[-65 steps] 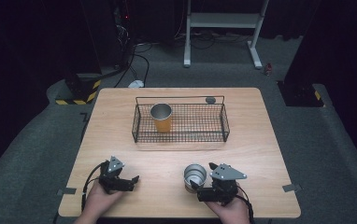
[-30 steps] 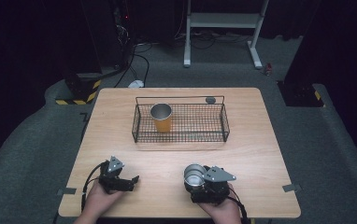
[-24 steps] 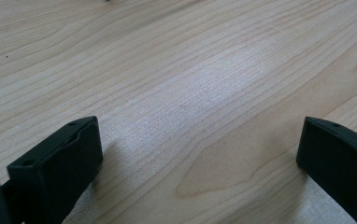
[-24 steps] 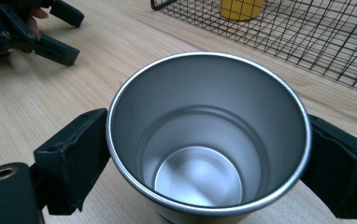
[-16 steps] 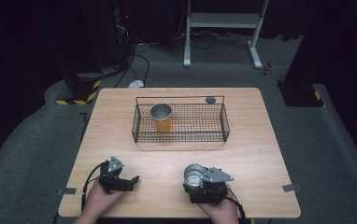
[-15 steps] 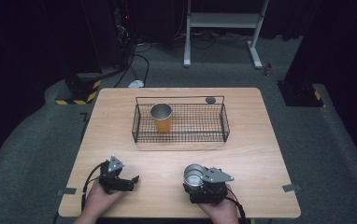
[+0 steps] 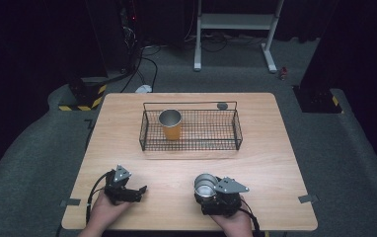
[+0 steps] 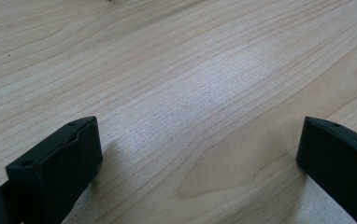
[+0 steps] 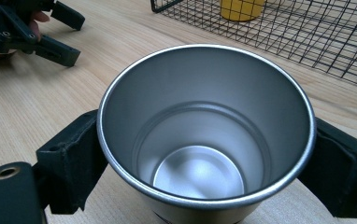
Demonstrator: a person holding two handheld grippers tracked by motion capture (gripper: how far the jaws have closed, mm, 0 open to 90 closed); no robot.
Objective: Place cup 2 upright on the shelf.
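We have the steel cup (image 9: 207,135) upright on the worktop (image 7: 275,163), near the front edge, right gripper (image 7: 211,195) fingers (image 9: 71,161) clamped on both sides of its wall just below the rim. Left gripper (image 7: 134,190) idles spread wide, holding nothing. Likely next stop: the wire basket (image 7: 236,129), beside the orange cup (image 7: 170,124). We should lift straight, keep it level, clear the basket wall before lowering.
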